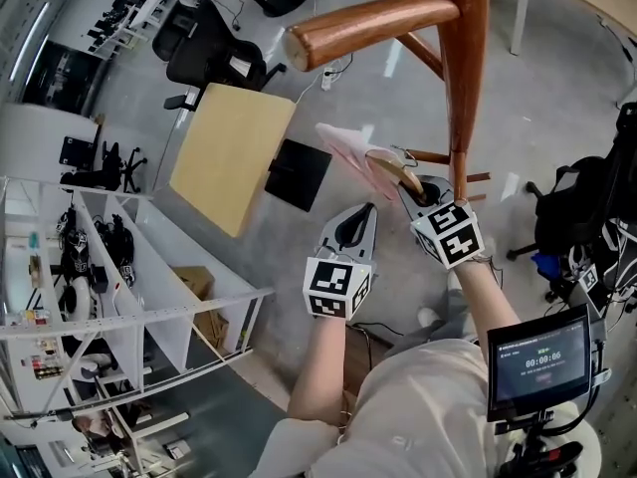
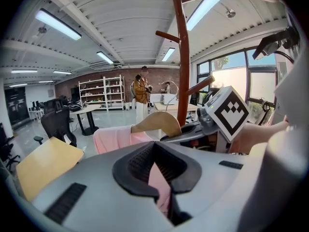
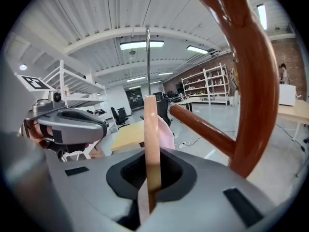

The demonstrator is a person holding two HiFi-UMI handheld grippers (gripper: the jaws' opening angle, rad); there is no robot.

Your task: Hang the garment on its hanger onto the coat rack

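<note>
The brown wooden coat rack (image 1: 463, 68) rises close in front of me, one peg (image 1: 368, 28) reaching left. A pink garment (image 1: 343, 152) hangs on a light wooden hanger (image 1: 398, 172) just left of the pole. My right gripper (image 1: 413, 182) is shut on the hanger (image 3: 152, 144), whose metal hook (image 3: 147, 62) points straight up beside the rack (image 3: 256, 81). My left gripper (image 1: 356, 219) is shut on a fold of the pink garment (image 2: 157, 178), just below and left of the right gripper (image 2: 227, 112). The hanger (image 2: 157, 122) is level with the pole (image 2: 182, 57).
A yellow tabletop (image 1: 231, 152) and a black square object (image 1: 297, 174) lie on the floor side to the left. Black office chairs (image 1: 209, 58) stand beyond, white shelving (image 1: 119, 297) at lower left. A person (image 2: 141, 93) stands far back. A small screen (image 1: 537, 361) sits by my right.
</note>
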